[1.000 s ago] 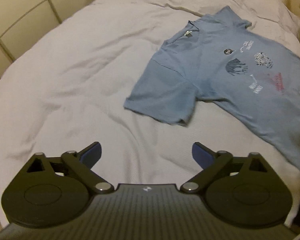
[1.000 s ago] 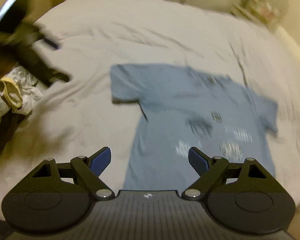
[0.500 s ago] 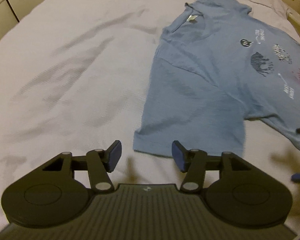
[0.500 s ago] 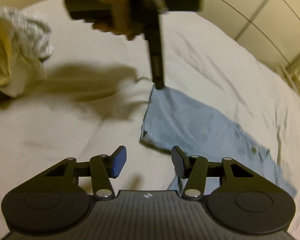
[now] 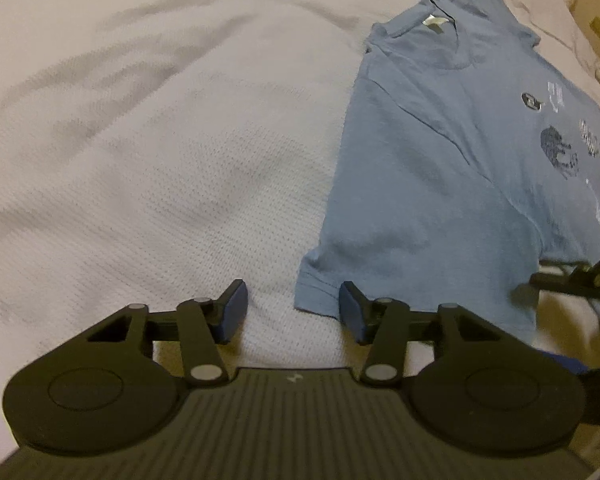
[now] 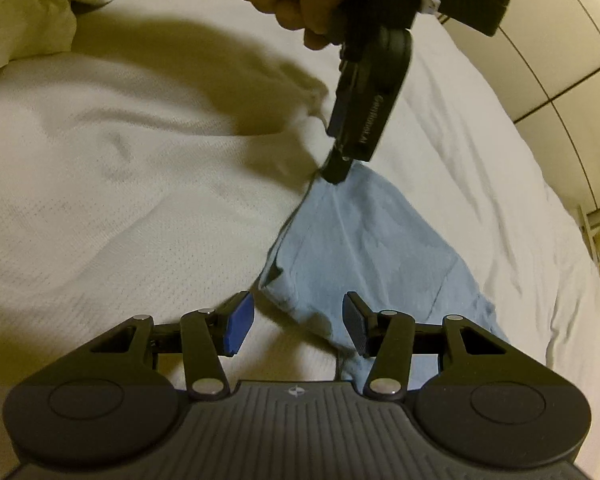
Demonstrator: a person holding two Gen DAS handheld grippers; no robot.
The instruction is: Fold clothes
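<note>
Left gripper (image 5: 291,310) and right gripper (image 6: 298,322) – both narrowed since a second ago but still apart – have descended to the T-shirt (image 5: 440,168) sleeve hem, mid-bed (image 5: 160,140); sleeve fold imminent.

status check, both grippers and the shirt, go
Left gripper open, low at sleeve corner. Right gripper open, straddling sleeve hem. Blue t-shirt flat on white bedspread, unfolded. Nothing in the way.

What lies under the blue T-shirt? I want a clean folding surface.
The blue T-shirt lies directly on the white bedspread. Whatever is beneath the shirt's middle is covered.
</note>
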